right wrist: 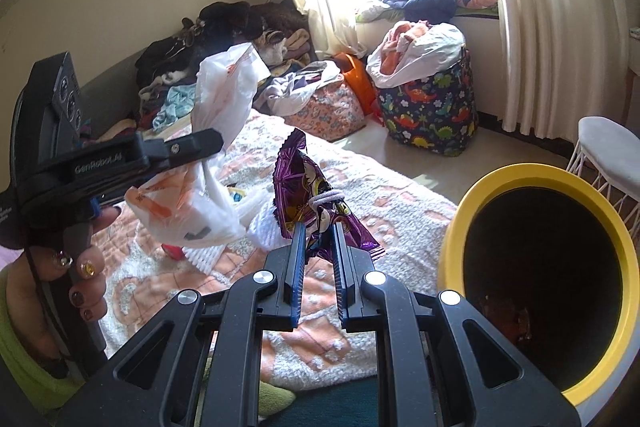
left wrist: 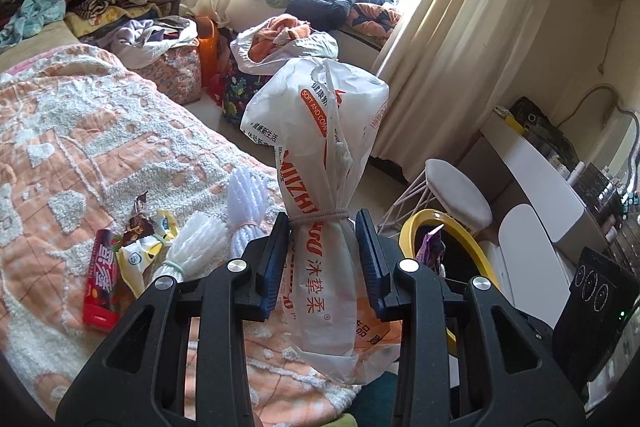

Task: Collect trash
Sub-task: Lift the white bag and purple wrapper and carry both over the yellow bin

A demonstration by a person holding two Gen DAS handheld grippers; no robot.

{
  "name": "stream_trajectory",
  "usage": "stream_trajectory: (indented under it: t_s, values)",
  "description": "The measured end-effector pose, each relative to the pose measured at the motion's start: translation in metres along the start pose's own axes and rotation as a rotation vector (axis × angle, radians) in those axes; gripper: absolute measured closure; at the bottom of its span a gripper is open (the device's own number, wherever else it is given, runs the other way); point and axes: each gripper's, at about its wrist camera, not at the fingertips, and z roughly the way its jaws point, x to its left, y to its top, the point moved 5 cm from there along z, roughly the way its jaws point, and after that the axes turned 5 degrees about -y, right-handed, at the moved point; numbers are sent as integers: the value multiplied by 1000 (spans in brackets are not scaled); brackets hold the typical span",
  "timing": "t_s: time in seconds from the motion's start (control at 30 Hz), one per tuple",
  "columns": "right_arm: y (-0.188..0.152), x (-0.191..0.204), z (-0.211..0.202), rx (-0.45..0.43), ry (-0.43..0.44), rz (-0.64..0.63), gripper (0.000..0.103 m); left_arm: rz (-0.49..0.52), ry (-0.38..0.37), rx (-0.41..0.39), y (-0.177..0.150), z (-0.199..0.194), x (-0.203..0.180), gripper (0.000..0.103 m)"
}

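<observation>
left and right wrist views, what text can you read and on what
"SOFT AND COM…", cut off: white bag in the left claw
"沐挚柔", roughly: same bag, lower part
"GenRobot.AI": left claw's side, right wrist view
Red tube on the bedspread: large characters, not clearly readable
Purple wrapper: print unreadable
</observation>
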Motion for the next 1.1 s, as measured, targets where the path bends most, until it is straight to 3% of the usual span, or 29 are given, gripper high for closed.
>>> stream_trajectory:
  t_s: [1.1]
  values:
    - [13,-100,-38,-108,-138,217,90,145,-120,90,-32,29,-80,76]
